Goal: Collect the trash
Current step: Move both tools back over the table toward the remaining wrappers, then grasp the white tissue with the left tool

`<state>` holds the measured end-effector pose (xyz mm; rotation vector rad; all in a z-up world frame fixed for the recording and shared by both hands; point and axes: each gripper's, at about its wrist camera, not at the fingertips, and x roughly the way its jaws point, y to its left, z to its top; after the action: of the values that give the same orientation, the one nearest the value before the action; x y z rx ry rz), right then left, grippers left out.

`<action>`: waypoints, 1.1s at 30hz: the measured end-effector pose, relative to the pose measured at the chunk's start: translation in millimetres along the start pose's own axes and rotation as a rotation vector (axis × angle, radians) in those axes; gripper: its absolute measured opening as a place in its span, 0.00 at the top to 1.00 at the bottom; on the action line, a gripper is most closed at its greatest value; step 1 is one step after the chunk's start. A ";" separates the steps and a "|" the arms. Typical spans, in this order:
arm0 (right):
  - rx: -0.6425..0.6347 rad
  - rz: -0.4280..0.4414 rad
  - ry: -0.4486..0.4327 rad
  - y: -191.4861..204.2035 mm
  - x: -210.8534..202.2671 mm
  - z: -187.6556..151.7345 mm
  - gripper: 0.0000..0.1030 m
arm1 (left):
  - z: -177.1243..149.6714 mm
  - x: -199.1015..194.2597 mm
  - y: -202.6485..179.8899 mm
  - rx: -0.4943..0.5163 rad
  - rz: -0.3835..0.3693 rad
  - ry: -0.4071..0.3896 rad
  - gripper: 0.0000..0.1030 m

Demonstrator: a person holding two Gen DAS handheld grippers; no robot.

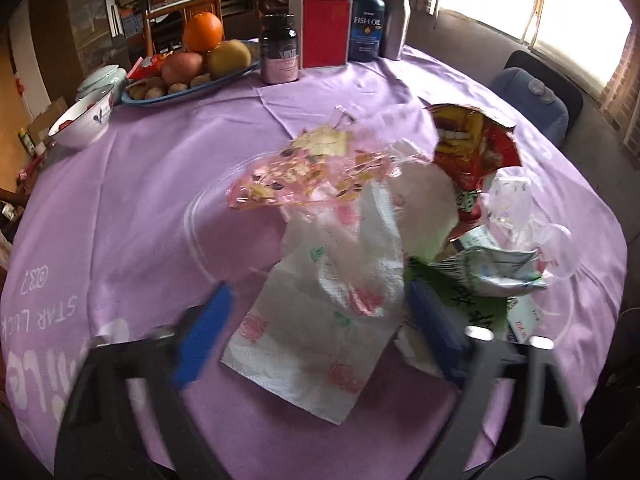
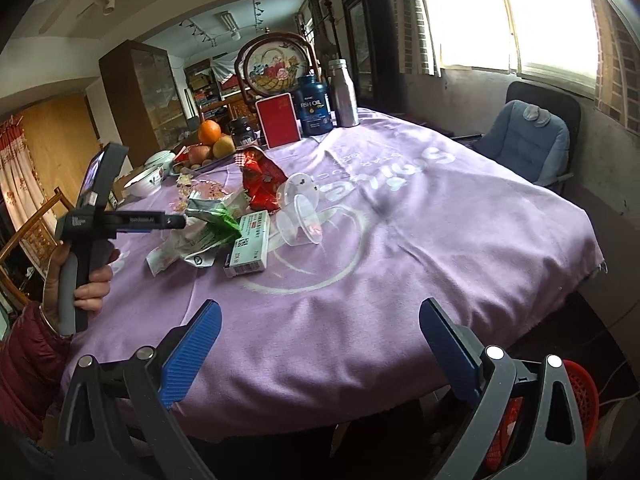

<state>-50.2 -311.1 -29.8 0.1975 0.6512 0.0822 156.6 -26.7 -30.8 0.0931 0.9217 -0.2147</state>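
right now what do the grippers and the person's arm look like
Both grippers are dark grey frames with ribbed blue finger pads and silver rivets: the left gripper and right gripper match. The left one has a grey pistol handle. The person wears a dark red quilted sleeve and a thin bangle.

Left gripper (image 1: 316,320) fingers are motion-smeared, so can't tell if the pads actually touch the paper towel (image 1: 320,320) between them. Just right of it, the green packet (image 1: 472,300) is half buried. Right gripper (image 2: 320,344) base is cropped.
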 end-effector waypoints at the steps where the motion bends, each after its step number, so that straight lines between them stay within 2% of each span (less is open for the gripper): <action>1: 0.004 0.001 0.002 -1.1 1.0 -0.1 0.06 | -1.7 -2.4 5.9 -0.005 0.007 -0.008 0.47; 2: 0.008 0.001 0.006 -2.1 2.3 -0.5 0.06 | -4.2 -6.7 13.4 -0.016 -0.001 -0.016 0.59; 4: 0.006 0.000 0.009 -2.5 4.1 -1.4 0.06 | -10.1 -17.5 35.4 -0.059 -0.011 -0.037 0.68; 8: 0.012 0.015 0.019 -2.6 10.7 -1.4 0.06 | -28.7 -32.7 80.9 -0.128 0.097 -0.061 0.71; 9: 0.019 0.028 0.028 -2.4 13.9 -1.3 0.06 | -33.1 -33.7 91.5 -0.149 0.106 -0.052 0.72; 11: 0.029 0.048 0.042 -1.3 18.2 -1.6 0.06 | -39.4 -34.6 104.0 -0.177 0.077 -0.032 0.72; 13: 0.033 0.060 0.051 1.0 20.6 -1.9 0.06 | -43.6 -39.1 107.1 -0.196 0.058 -0.032 0.64; 17: 0.013 0.052 0.044 6.4 19.2 -2.1 0.06 | -45.1 -56.3 104.3 -0.212 0.022 -0.077 0.32; 19: 0.012 0.051 0.040 6.2 17.8 -1.9 0.06 | -42.2 -66.5 101.0 -0.215 0.018 -0.111 0.26; 27: 0.032 0.066 0.054 1.8 19.7 -6.1 0.06 | -18.1 -76.1 76.6 -0.162 0.034 -0.166 0.11; 33: 0.042 0.065 0.050 -1.8 17.3 -5.8 0.06 | 0.9 -40.0 62.6 -0.144 0.028 -0.098 0.09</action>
<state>-40.0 -309.5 -44.9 0.2575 0.6963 0.1367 147.9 39.9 0.9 -0.0374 0.8347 -0.1251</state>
